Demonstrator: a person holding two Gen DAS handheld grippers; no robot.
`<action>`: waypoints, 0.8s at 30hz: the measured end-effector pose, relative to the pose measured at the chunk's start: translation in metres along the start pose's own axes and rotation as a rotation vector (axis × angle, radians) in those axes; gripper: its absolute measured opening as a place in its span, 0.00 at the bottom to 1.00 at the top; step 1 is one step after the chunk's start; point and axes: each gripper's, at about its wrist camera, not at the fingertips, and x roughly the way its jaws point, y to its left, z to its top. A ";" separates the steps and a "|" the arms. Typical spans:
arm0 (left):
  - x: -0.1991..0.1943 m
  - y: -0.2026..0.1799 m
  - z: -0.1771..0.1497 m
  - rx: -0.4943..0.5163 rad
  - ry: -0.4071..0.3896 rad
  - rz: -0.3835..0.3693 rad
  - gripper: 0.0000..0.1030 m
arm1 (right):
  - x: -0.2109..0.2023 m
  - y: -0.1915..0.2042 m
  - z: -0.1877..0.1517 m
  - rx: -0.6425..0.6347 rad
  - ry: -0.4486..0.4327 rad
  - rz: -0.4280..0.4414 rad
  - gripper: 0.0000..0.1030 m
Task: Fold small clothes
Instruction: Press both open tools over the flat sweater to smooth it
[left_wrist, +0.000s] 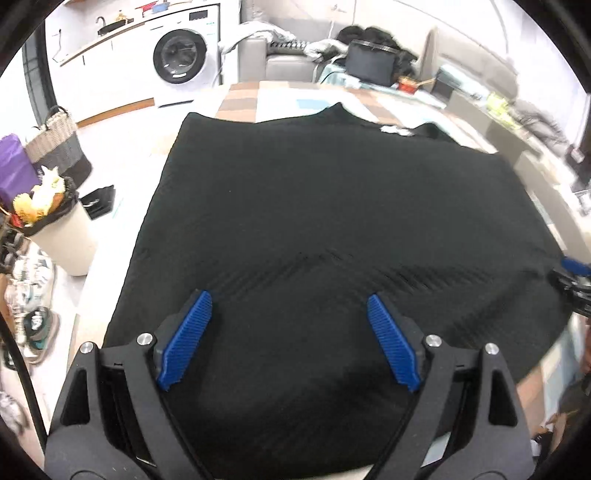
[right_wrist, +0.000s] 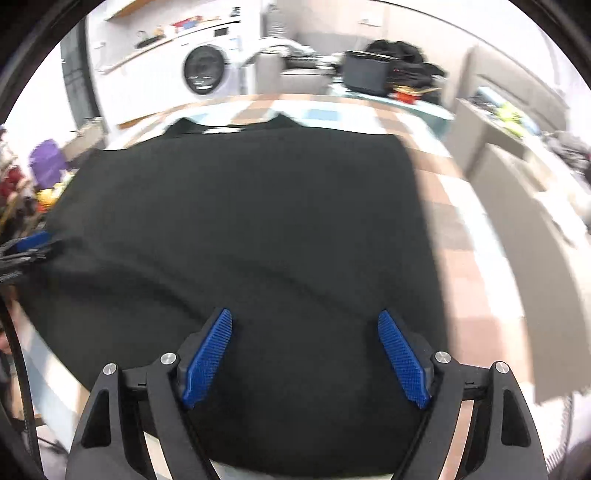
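Observation:
A black garment (left_wrist: 314, 221) lies spread flat on a table with a checked cloth (left_wrist: 251, 99). A small white label (left_wrist: 397, 130) shows at its far collar. My left gripper (left_wrist: 290, 306) hovers open and empty over the garment's near left part. Its blue pads (left_wrist: 188, 339) stand wide apart. In the right wrist view the same garment (right_wrist: 258, 229) fills the middle, and my right gripper (right_wrist: 304, 325) is open and empty over its near right part. Each gripper shows at the edge of the other's view: the right one (left_wrist: 572, 273), the left one (right_wrist: 29, 243).
A washing machine (left_wrist: 184, 55) and a grey sofa with clothes (left_wrist: 295, 51) stand beyond the table. A bin (left_wrist: 62, 229), a woven basket (left_wrist: 59, 144) and shoes (left_wrist: 33, 295) are on the floor at left. Grey cabinets (right_wrist: 535, 206) stand at right.

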 end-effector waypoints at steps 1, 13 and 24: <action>-0.006 0.000 -0.003 0.007 -0.003 0.018 0.83 | -0.004 -0.007 -0.003 0.021 -0.003 0.004 0.79; -0.028 -0.025 -0.040 0.097 0.023 -0.003 0.83 | -0.009 0.047 -0.002 -0.068 -0.032 0.086 0.84; -0.063 0.007 -0.062 0.016 0.018 -0.045 0.83 | -0.025 0.002 -0.023 0.000 -0.012 0.065 0.85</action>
